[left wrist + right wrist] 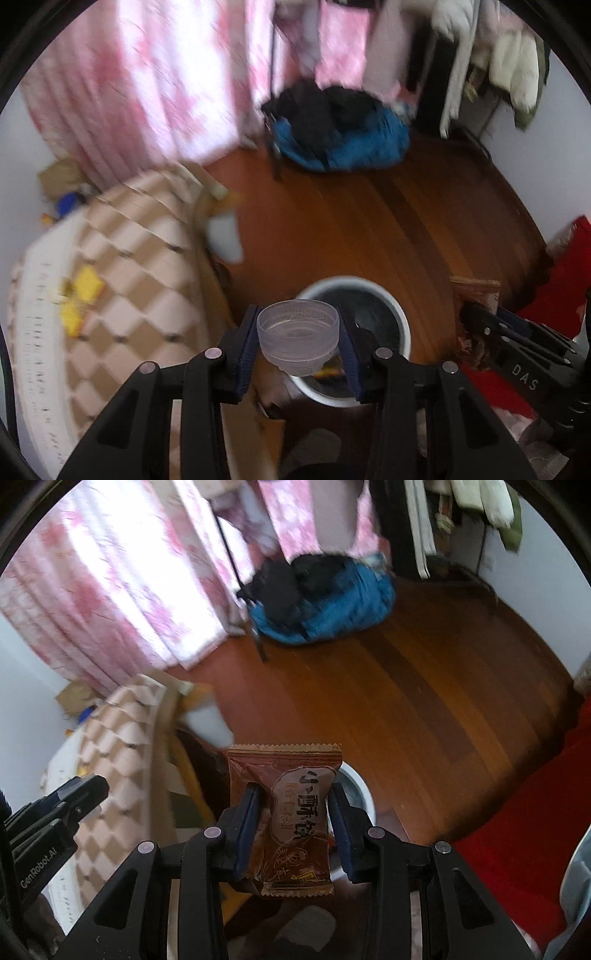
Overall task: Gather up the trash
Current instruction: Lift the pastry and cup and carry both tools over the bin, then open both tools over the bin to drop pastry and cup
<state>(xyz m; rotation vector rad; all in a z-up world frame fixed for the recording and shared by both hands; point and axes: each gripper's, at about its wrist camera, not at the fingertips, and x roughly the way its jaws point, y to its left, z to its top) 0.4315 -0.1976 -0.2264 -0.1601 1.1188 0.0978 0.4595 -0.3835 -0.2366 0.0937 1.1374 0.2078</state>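
Both upright: left gripper pinches cup, right gripper wrapper.

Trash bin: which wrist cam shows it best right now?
Left wrist. The white-rimmed trash bin shows most of its rim and dark inside, just behind the clear plastic cup in the left gripper. On the right wrist, the snack wrapper in the right gripper hides all but a rim sliver.

Cup above bin; mattress left, bag behind.
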